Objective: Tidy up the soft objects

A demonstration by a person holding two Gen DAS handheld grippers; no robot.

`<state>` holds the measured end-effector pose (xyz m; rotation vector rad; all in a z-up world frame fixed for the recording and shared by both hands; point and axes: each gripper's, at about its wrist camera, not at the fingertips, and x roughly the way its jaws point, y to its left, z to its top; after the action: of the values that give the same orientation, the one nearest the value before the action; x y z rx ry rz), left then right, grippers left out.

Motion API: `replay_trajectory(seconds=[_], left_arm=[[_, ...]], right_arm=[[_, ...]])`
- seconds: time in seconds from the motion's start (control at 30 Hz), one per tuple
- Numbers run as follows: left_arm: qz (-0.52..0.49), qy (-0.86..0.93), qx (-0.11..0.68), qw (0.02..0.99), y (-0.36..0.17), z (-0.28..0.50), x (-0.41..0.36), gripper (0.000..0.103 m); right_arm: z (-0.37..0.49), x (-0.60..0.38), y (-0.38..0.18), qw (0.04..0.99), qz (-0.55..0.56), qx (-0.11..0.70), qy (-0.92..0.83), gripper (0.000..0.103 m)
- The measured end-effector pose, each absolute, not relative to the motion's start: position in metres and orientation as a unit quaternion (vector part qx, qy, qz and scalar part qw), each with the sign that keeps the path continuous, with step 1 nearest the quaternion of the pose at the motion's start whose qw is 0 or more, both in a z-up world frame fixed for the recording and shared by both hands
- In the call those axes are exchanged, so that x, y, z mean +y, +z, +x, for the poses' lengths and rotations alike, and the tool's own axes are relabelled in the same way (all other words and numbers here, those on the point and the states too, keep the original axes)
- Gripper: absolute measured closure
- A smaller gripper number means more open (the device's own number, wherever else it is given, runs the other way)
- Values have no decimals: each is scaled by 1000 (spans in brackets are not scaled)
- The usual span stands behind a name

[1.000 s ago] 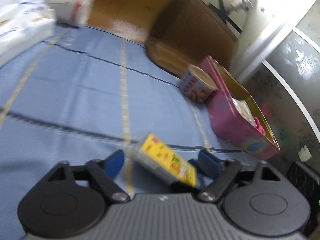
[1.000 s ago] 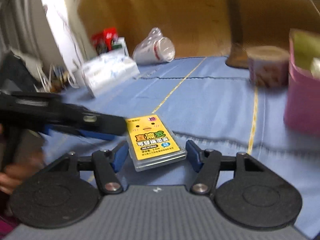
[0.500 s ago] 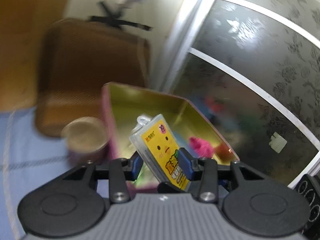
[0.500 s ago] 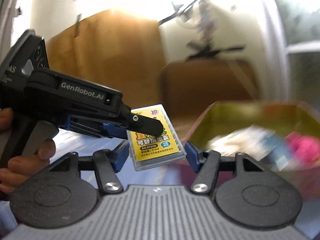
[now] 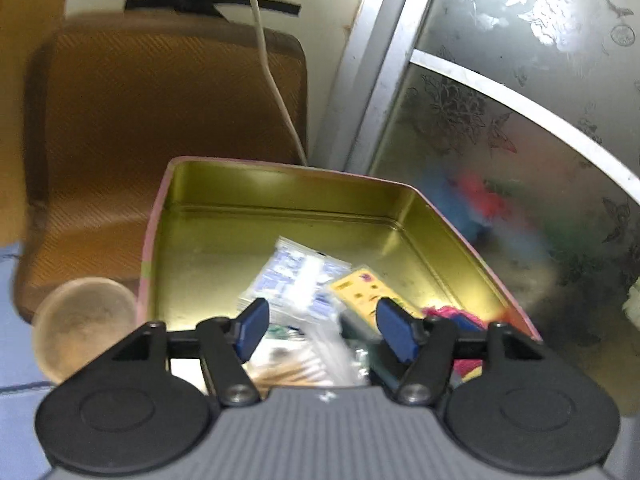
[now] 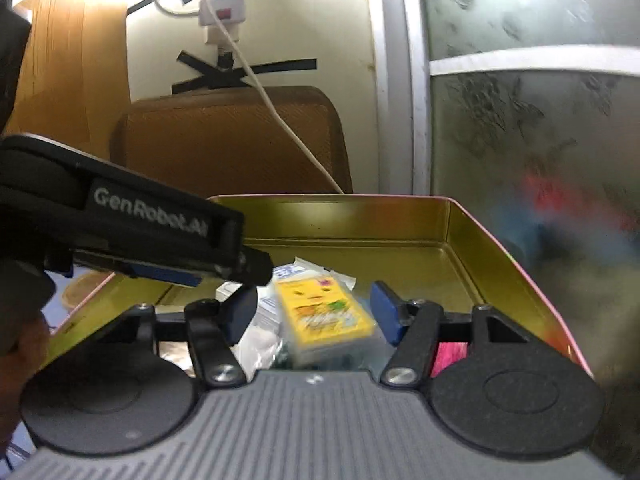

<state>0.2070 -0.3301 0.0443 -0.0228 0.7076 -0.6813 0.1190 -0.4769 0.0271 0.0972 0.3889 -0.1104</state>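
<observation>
Left wrist view, left to right:

- Round, squat paper cup (image 5: 86, 322), tan inside, on blue cloth (image 5: 12, 312), touching the tin's left outer wall.
- Brown woven seat cushion (image 5: 160, 120), standing upright behind cup and tin.
- Rectangular metal tin (image 5: 280, 200), pink outside, gold inside, open at the top.
- Left gripper (image 5: 320, 322), black arms with blue pads, poised over the tin's near end. Jaws opening; nothing pressed between them.
- White and blue plastic packet (image 5: 296, 276), lying in the tin.
- Clear flat plastic case with a yellow card face (image 5: 360, 290), the task item, lying tilted inside the tin just right of the packet, free of both pads.
- Pink fabric piece (image 5: 448, 314), in the tin's near right corner.
- Frosted glass door with a flower pattern and grey metal frame (image 5: 520, 120), just beyond the tin's right wall.

Right wrist view, left to right:

- Person's hand (image 6: 20, 360), partly seen at the left edge.
- Left gripper body (image 6: 132, 236), black, lettered, reaching over the tin (image 6: 460, 232).
- Right gripper (image 6: 312, 312), jaws apart, gripping nothing.
- Yellow-faced case (image 6: 324, 308), down among the tin's contents, seen between the pads but apart from both.
- White cable (image 6: 280, 120), hanging from a wall power strip (image 6: 222, 0).
</observation>
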Motion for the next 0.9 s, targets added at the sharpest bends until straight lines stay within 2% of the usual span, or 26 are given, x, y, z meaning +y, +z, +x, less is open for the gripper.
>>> replay_trajectory(seconds=[0.23,0.47,0.53,0.63,0.9], left_arm=[[34,-279,291,915,68,179,-298,28],[79,-257,258,928,73,128,-249,17],[79,-251,253,931,73,115,-236,7],[80,-237,244,937,72,98,-215,0],[93,-203,258,940,63,73,-179,0]], right_arm=[[59,-470,33,981,120,142,-54,37],[24,-454,40,968,208,127,-54,30],[17,-449,40,963,229,132,-52,30],[8,-441,39,956,250,146,-44,30],[-7,-422,39,935,313,164,-30,29]])
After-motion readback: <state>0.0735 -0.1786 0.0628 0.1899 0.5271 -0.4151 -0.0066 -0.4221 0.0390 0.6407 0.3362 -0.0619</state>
